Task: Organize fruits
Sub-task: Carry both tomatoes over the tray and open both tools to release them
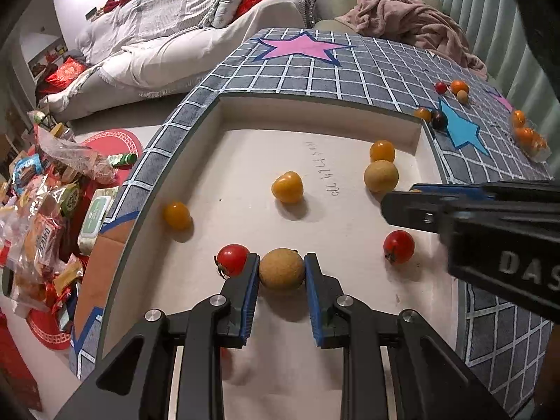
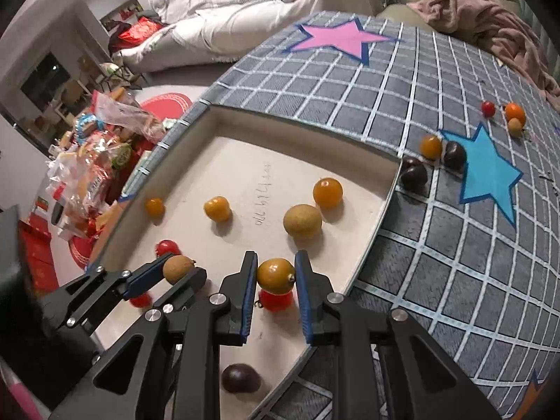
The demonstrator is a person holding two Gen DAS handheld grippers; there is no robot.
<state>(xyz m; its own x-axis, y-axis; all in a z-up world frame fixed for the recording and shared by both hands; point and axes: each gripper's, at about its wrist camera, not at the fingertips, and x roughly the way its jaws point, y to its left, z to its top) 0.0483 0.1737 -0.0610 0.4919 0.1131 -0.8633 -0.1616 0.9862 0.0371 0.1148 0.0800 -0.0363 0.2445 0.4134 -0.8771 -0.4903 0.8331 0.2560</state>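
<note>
Left gripper (image 1: pixel 281 268) jaws clenched on longan (image 1: pixel 281 268); right gripper (image 2: pixel 275 275) jaws grasping yellow cherry tomato (image 2: pixel 275 275) over white tray (image 2: pixel 371 241). Light, soft-skinned, roll-prone; squeeze gently across widest middle.

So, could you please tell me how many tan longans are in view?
3: the held longan in the left gripper, a loose longan in the tray, a small longan on the mat; grippers may hide others.

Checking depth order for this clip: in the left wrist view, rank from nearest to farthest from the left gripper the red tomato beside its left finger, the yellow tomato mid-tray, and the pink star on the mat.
1. Red tomato, touching the left gripper at its left finger.
2. Yellow tomato, mid-tray, ahead.
3. Pink star, on the mat beyond the tray's far wall.
</note>
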